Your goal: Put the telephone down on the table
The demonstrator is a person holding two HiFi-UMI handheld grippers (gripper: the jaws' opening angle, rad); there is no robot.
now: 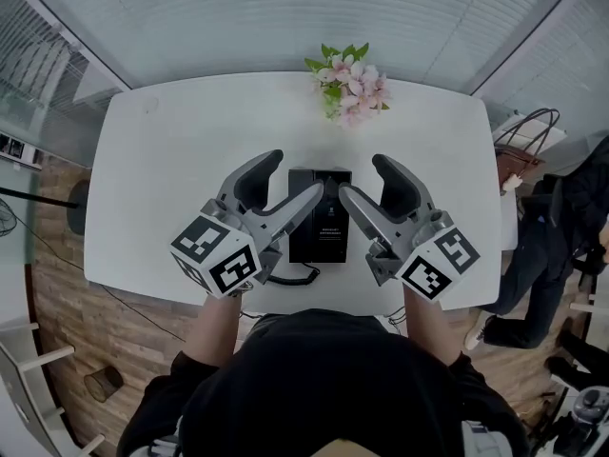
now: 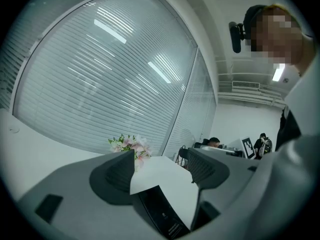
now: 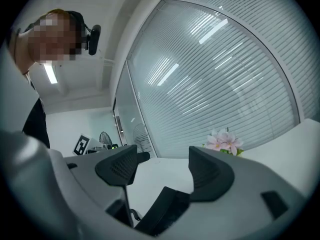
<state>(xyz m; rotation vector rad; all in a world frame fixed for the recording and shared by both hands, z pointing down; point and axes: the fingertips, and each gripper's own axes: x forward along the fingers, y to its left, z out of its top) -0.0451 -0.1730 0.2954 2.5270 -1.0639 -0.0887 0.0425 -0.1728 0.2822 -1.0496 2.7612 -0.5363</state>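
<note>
Though a few lines of pale print sit on the face of the telephone [image 1: 320, 219], we find them too small to read, and the only other markings are the black-and-white square patterns on the left cube [image 1: 217, 253] and the right cube [image 1: 440, 263]. The telephone is a flat, matte black, oblong thing lying at the middle of the smooth white counter [image 1: 171, 160], which has rounded corners, and its coiled cord [image 1: 295, 276] curls off its near end. We hold the left gripper [image 1: 285, 187] and the right gripper [image 1: 369, 187] over its two sides. Both are grey plastic with ribbed dark pads, and their jaws are released and spread wide. In each gripper view the telephone shows low in the gap, beyond the jaws. Pink and white flowers [image 1: 348, 86] stand at the counter's far edge, before slatted blinds.
</note>
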